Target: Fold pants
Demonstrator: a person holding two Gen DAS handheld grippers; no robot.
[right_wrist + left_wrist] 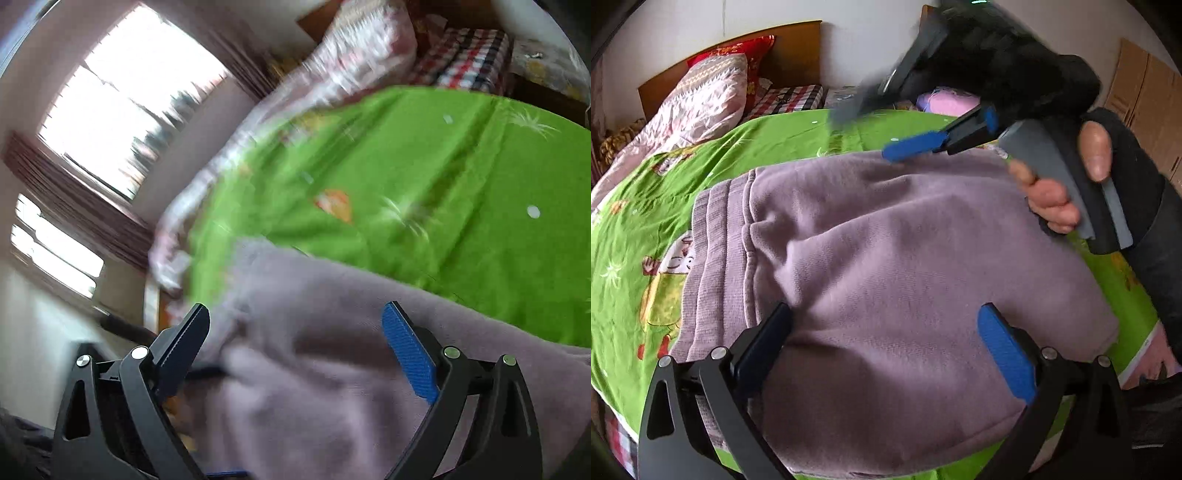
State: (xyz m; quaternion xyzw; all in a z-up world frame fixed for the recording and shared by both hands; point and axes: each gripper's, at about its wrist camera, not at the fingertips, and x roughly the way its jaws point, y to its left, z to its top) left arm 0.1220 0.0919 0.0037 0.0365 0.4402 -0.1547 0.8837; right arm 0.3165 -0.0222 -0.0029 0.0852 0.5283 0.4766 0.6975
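Lilac knit pants (886, 240) lie folded in a thick bundle on a green cartoon-print bedsheet (775, 144), their ribbed waistband (713, 258) at the left. My left gripper (886, 321) is open and low over the bundle's near edge, one finger on each side of a fold, gripping nothing. A hand in a black fingerless glove (1071, 192) holds my right gripper (860, 133) above the bundle's far edge, motion-blurred. In the right wrist view the right gripper (295, 317) is open over the pants (332, 369), with the sheet (443, 166) beyond.
A pink patterned quilt (701, 99) and a red pillow (753, 48) lie by the wooden headboard (798, 48), next to a checked cloth (798, 98). Brown cabinet doors (1145, 85) stand at the right. A bright window (122, 103) is to the left of the bed.
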